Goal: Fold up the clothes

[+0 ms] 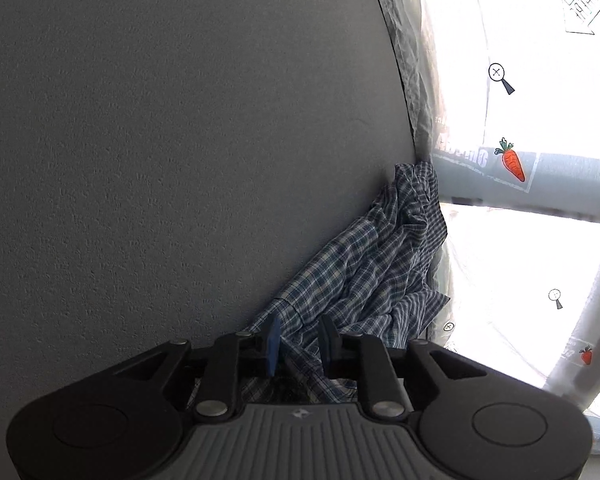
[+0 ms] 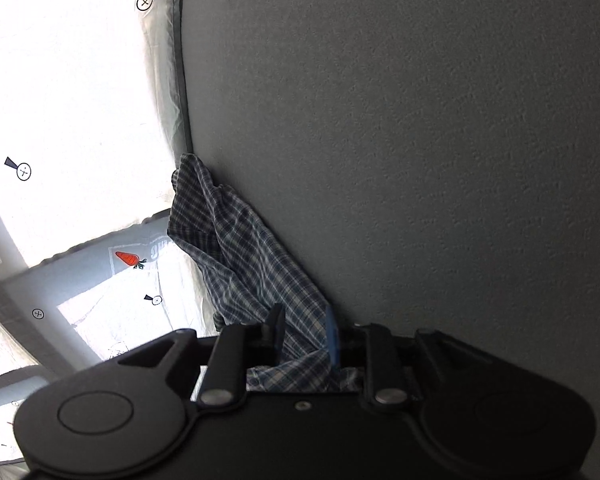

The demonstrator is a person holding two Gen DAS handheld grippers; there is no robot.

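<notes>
Two grippers — the left gripper (image 1: 300, 344) and right gripper (image 2: 304, 336) — are each pinching the blue plaid shirt (image 1: 364, 256), which is hanging bunched against a grey wall (image 1: 180, 160).

Right gripper (image 2: 303, 336) fingers (image 2: 331, 334) pinch bunched blue-white plaid shirt (image 2: 244, 256), cloth filling the gap between them. Shirt hangs crumpled along a grey textured wall (image 2: 420, 140), touching it. Left of it, a bright white sheet (image 2: 68, 92) printed with an orange carrot (image 2: 129, 259) and small magnifier icons, overexposed.
</notes>
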